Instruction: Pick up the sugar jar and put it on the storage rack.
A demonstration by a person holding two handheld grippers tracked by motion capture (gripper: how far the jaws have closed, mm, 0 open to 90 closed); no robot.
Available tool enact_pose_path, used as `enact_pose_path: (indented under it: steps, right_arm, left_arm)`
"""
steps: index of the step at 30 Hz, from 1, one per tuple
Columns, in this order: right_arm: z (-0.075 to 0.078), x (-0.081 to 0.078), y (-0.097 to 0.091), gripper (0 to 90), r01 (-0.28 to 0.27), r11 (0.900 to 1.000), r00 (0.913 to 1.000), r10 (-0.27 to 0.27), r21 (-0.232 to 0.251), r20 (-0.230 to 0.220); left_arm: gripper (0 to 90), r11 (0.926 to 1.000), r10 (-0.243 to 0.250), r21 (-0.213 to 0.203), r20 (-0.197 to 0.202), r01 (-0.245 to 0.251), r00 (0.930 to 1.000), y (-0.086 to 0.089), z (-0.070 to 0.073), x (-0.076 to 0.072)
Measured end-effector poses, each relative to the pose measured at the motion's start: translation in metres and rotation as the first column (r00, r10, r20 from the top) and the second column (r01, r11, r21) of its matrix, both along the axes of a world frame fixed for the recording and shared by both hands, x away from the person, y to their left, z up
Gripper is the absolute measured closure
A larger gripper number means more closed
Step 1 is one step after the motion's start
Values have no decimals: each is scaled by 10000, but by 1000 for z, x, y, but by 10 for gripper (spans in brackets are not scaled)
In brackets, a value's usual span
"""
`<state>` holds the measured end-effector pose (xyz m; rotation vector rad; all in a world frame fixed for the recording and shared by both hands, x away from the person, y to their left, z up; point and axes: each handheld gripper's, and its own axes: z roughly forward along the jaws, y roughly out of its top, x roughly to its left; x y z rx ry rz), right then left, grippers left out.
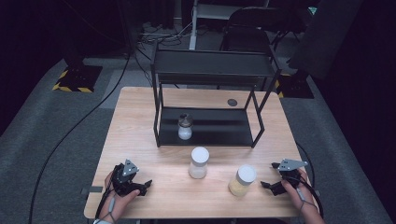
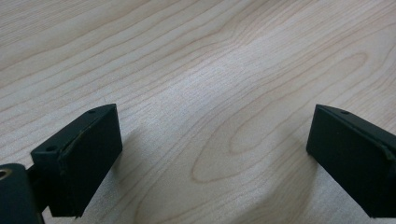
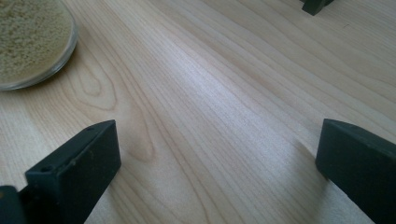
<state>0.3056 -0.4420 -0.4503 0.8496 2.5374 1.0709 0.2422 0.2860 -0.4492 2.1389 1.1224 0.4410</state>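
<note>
Wooden table (image 1: 140, 116), left gripper (image 1: 144, 185) and right gripper (image 1: 267, 185) resting low, jaws wide

From above our side of the wooden table (image 1: 140, 100) we looked forward and down, the shelf rack (image 1: 210, 70) at upper centre. Each gripper view sat low, just over the tabletop (image 2: 210, 70), looking along the grain. The right gripper view shared the yellow-filled jar (image 3: 28, 37), upper left, with the high view.

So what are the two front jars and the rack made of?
Jars: the left jar and right jar look like clear glass or plastic, since contents show through; the white lids look like matte plastic. Rack: thin black frame and shelves, likely painted metal.
</note>
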Motion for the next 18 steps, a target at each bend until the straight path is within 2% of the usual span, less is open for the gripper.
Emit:
enact_pose_path:
  steps: [13,18]
  right_arm:
    - [0,0,0,1,36,10000,10000,-36,12,-26]
    - [1,3,-5,31,52,9997,9998,-47,254,-188]
  left_arm:
    - [33,10000,34,-5,-14,-34,10000,0,0,-1]
    - [32,10000,44,8,-13,-44,10000,0,0,-1]
